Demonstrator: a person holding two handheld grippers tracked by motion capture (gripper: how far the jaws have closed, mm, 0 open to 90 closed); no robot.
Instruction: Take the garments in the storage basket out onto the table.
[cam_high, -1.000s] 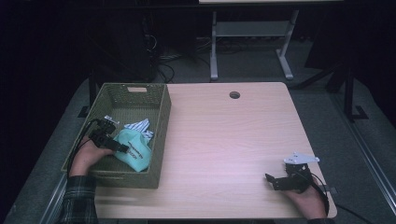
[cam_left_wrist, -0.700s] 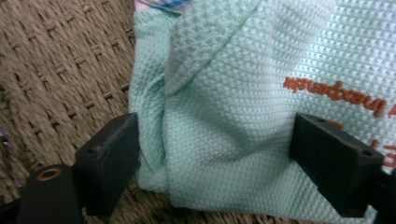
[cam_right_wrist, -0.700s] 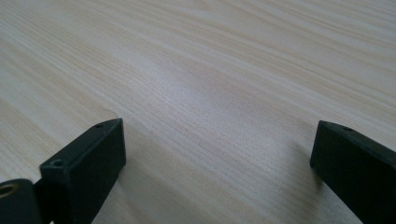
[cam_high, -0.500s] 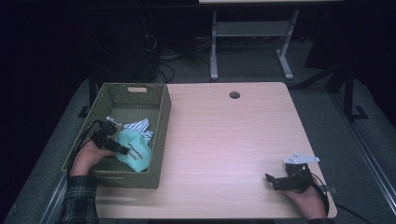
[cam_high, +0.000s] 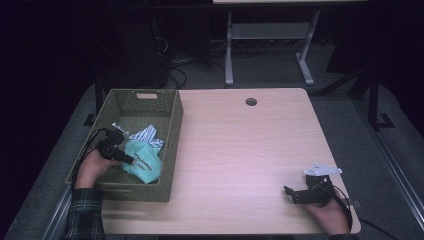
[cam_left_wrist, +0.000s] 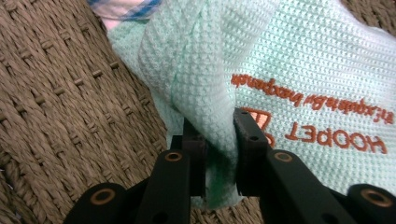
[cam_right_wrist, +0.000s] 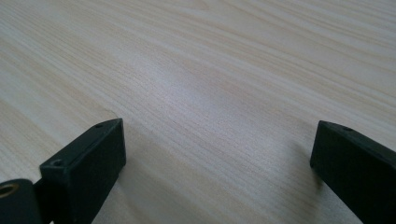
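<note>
Mint-green cloth (cam_high: 144, 161) lies inside the woven basket (cam_high: 172, 130) at the left of the table (cam_high: 245, 150), partly over a striped cloth (cam_high: 148, 135); in the left gripper view we see orange lettering on the mint-green cloth (cam_left_wrist: 299, 70) and the basket's woven floor (cam_left_wrist: 70, 102) beside it; the left tool (cam_high: 131, 160) reaches into the basket from the person's left hand (cam_high: 91, 168); its jaws have just been closing and we see them pinching a raised fold of the cloth, left tool (cam_left_wrist: 218, 140) tight on the fabric; the right tool (cam_high: 290, 194) rests low at the table's near right corner, well apart from the basket; in the right gripper view its jaws stand spread with bare wood between them, right tool (cam_right_wrist: 217, 144) holding nothing.
</note>
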